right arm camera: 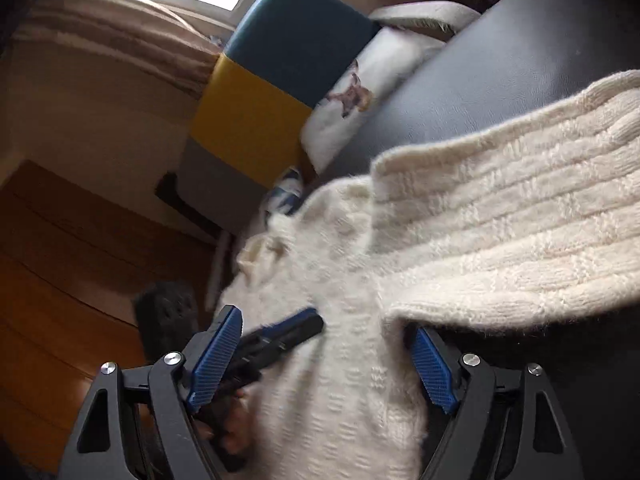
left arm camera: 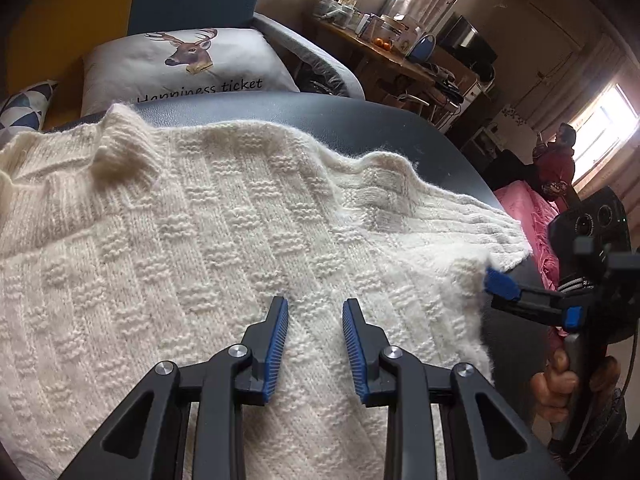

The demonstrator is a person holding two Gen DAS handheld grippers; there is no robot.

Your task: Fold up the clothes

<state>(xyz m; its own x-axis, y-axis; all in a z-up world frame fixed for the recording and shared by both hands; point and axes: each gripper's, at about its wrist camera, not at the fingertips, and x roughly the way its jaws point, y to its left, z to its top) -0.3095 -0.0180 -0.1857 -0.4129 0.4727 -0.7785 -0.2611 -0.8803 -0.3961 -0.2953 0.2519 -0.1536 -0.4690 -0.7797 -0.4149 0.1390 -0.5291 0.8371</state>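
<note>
Left wrist view: 1 left gripper (left arm camera: 315, 306) hangs part-open over 1 cream sweater (left arm camera: 200, 232), gripping nothing. That sweater lies spread on 1 dark table (left arm camera: 360, 120). At its right edge, 1 right gripper (right arm camera: 326, 332) gapes wide, cloth lying loose between its jaws. Beyond sits 1 deer pillow (left arm camera: 180, 64), then 1 person (left arm camera: 556, 156) by the window.

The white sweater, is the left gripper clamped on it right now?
Apart: the left wrist view shows the left gripper open above the white sweater, pads clear.
</note>
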